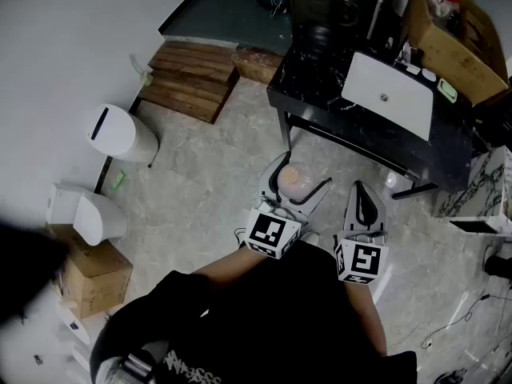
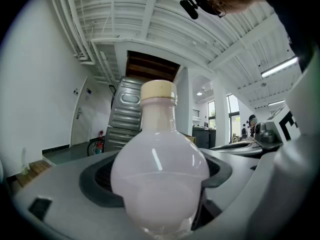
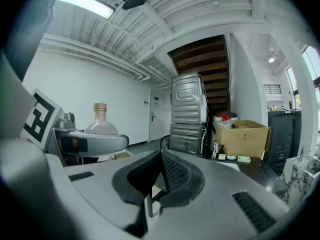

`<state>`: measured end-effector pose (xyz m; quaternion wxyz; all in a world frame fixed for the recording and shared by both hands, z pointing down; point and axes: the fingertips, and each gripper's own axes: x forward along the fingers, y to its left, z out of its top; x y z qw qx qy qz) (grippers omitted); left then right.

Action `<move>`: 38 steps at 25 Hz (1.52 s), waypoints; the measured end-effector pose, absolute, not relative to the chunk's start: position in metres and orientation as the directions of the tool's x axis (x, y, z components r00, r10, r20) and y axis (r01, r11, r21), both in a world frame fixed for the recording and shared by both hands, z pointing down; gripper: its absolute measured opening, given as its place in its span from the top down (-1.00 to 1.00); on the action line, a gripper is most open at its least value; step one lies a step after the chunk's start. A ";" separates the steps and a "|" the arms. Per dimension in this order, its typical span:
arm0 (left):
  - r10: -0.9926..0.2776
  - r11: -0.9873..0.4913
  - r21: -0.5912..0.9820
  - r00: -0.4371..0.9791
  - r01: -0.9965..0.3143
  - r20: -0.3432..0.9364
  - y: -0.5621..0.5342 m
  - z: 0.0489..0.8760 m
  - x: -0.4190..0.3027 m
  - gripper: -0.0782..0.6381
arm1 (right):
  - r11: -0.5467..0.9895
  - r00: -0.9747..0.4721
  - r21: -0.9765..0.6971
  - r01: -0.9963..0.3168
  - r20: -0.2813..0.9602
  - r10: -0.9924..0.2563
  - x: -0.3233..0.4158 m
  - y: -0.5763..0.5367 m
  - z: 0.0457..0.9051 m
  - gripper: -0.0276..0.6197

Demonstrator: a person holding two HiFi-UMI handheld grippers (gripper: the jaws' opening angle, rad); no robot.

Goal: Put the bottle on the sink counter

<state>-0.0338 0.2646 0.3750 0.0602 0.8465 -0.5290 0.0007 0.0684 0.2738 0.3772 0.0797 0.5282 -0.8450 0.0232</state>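
A round-bodied glass bottle (image 1: 293,178) with pinkish liquid and a tan cap is held upright over the floor, just in front of the black sink counter (image 1: 320,86) with its white basin (image 1: 388,90). My left gripper (image 1: 300,192) is shut on the bottle, its jaws spread wide around the belly. In the left gripper view the bottle (image 2: 160,169) fills the middle, with the pads (image 2: 212,176) against its sides. My right gripper (image 1: 364,194) hangs beside it to the right, shut and empty. The right gripper view shows its closed jaws (image 3: 162,159) and the bottle (image 3: 101,121) at left.
A white bin (image 1: 120,134) and a white fixture (image 1: 84,214) stand by the left wall. A wooden pallet (image 1: 188,78) lies at the back. Cardboard boxes sit at the counter's right end (image 1: 456,34) and at lower left (image 1: 92,278). A metal appliance (image 1: 332,2) stands behind the counter.
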 end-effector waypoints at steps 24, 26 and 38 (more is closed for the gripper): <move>-0.923 -0.367 0.072 0.372 -0.928 0.096 0.253 0.396 -0.019 -0.33 | 0.439 -0.450 -0.100 -0.893 0.153 -0.880 0.114 0.260 0.405 0.79; -0.920 -0.373 0.081 0.380 -0.924 0.100 0.241 0.398 -0.020 -0.33 | 0.424 -0.437 -0.108 -0.899 0.167 -0.884 0.116 0.253 0.411 0.79; -0.899 -0.406 0.128 0.421 -0.905 0.124 0.128 0.419 -0.039 -0.33 | 0.415 -0.418 -0.070 -0.907 0.265 -0.869 0.097 0.164 0.441 0.79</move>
